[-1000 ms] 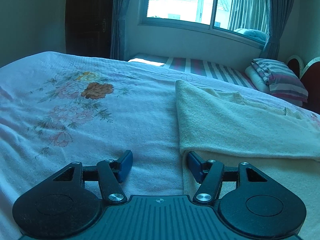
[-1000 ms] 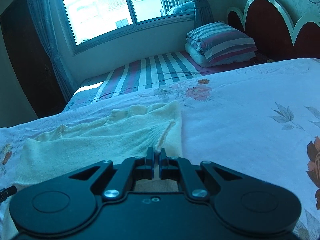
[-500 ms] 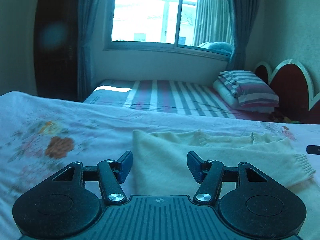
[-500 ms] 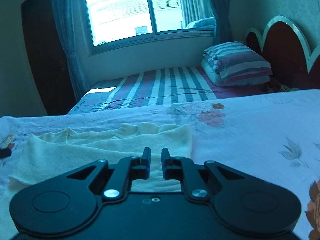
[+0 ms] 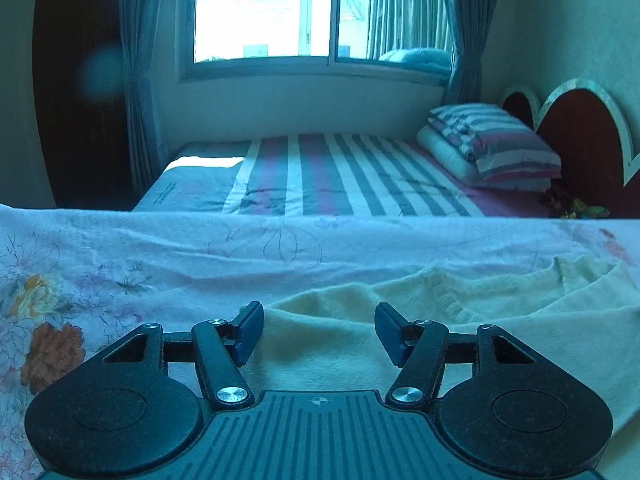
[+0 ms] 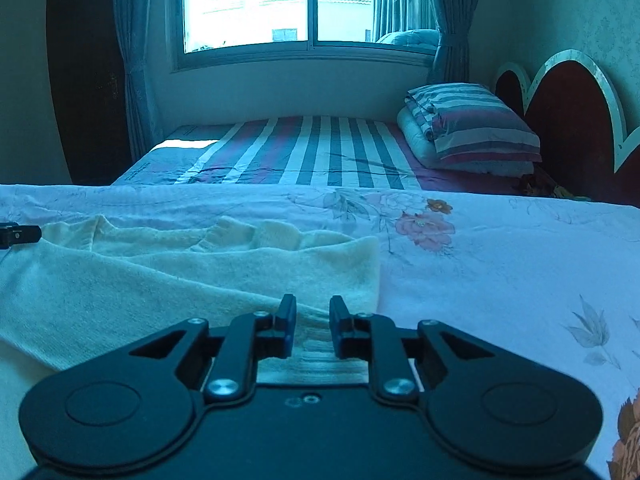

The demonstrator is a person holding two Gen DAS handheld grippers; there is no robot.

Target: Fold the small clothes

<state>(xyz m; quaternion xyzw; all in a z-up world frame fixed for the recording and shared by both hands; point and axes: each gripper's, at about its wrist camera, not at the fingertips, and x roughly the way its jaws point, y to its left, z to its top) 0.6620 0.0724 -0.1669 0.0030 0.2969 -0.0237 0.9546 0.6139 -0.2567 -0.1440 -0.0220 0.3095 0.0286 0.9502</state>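
Observation:
A cream knitted sweater (image 6: pixel 192 276) lies folded on the flowered bedspread (image 6: pixel 500 264). In the right wrist view it fills the left and middle, its right edge just past my right gripper (image 6: pixel 313 322). That gripper's jaws are opening, a narrow gap between them, and nothing is pinched; the cloth lies underneath. In the left wrist view the sweater (image 5: pixel 400 336) spreads from the middle to the right. My left gripper (image 5: pixel 318 332) is open over its left edge, with nothing between the pads. A tip of the left gripper (image 6: pixel 16 234) shows at the left edge of the right wrist view.
Beyond the bedspread (image 5: pixel 160 264) is a striped mattress (image 5: pixel 340 176) with stacked striped pillows (image 5: pixel 492 140) at its right. A dark red scalloped headboard (image 6: pixel 572 128) stands far right. A window (image 6: pixel 280 4) with curtains is behind. A dark wardrobe (image 5: pixel 76 88) is at the left.
My right gripper let go of the sweater's ribbed edge and its jaws parted. My left gripper swung right, from beside the sweater to over its left edge, staying open. Both views levelled out.

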